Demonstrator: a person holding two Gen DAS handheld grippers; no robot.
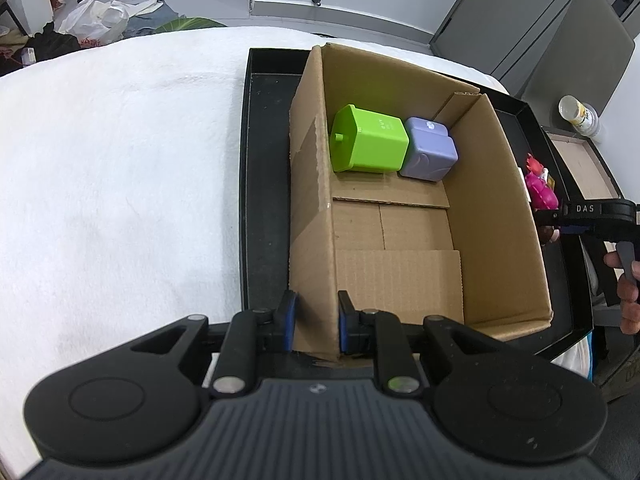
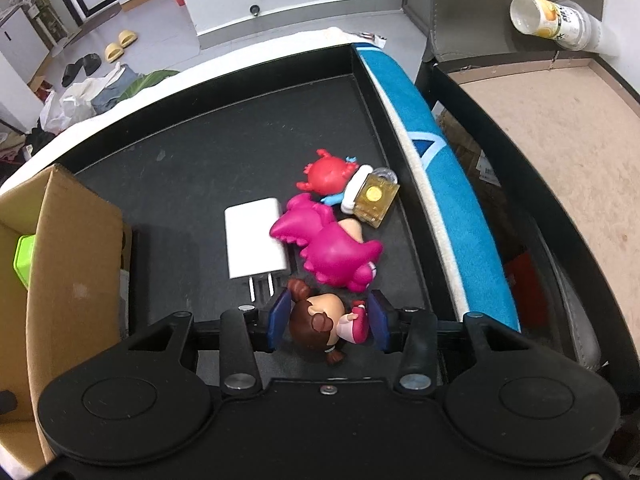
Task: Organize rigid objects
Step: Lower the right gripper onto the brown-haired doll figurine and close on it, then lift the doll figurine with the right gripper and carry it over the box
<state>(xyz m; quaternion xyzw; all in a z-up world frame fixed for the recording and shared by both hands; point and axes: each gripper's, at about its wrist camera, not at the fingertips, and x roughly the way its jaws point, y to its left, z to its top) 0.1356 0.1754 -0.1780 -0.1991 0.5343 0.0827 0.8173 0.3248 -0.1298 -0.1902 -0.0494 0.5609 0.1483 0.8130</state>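
White cloth (image 1: 120, 160) supports a black tray (image 1: 260, 200) holding the cardboard box (image 1: 400, 220). Left gripper (image 1: 316, 320) clamps the box wall. Right gripper (image 2: 328, 320) clamps a doll figure (image 2: 320, 320) on the tray floor.

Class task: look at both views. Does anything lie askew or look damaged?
Yes. The green box in the carton lies tipped on its side beside the purple box. The carton's left wall is torn along its edge.

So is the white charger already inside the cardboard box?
No. The white charger lies on the black tray outside the cardboard box, beside the pink toy.
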